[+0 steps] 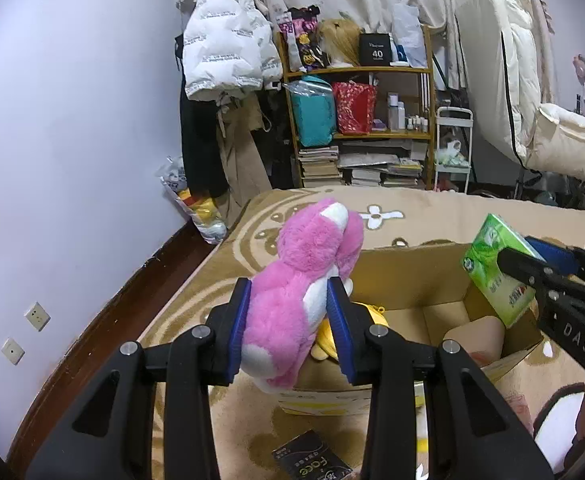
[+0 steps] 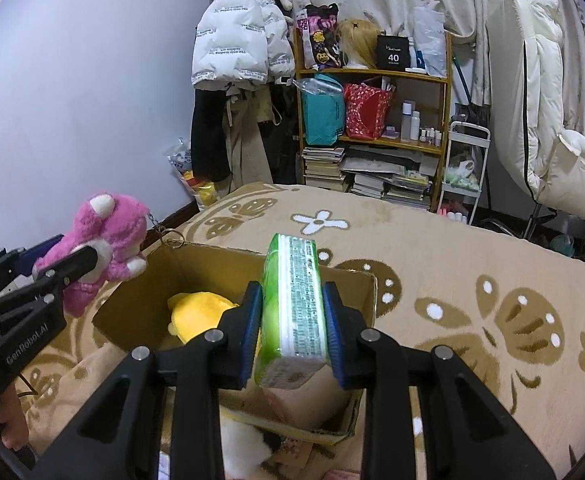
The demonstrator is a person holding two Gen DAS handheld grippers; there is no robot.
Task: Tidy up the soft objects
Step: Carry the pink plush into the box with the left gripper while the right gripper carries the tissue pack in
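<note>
Left gripper (image 1: 288, 328) clamped on pink plush bear (image 1: 304, 280), blue pads sunk into the fur at its middle, held over near left edge of cardboard box (image 1: 408, 276). Right gripper (image 2: 292, 332) pinched on green tissue pack (image 2: 294, 304), upright, hanging above the open box.

Likely trouble:
- Bear gripped by soft fur only; could slip or swing and land on the near rim, then tip out onto the bed blanket (image 2: 452, 264).
- Tissue pack slick and squashy; held low on its length, could pivot between the pads or drop edge-on.
- Both grippers near each other over one opening; a shared release risks a bump of black frames.
- Little chain and twine on the bear's head could snag the box flap.

In the way, inside the box: yellow plush (image 2: 200, 312) at the left, a pale pink soft item (image 1: 476, 338) at the right, so free floor is scarce; new pieces probably stack on top.

Nearer, on the blanket: dark packet (image 1: 312, 460) in front of the box.

Farther off, beyond the bed: wooden shelf (image 2: 372, 74) with bags, bottles and book piles; white puffer jacket (image 2: 236, 28) hanging by the wall; none of it close to the drop.
</note>
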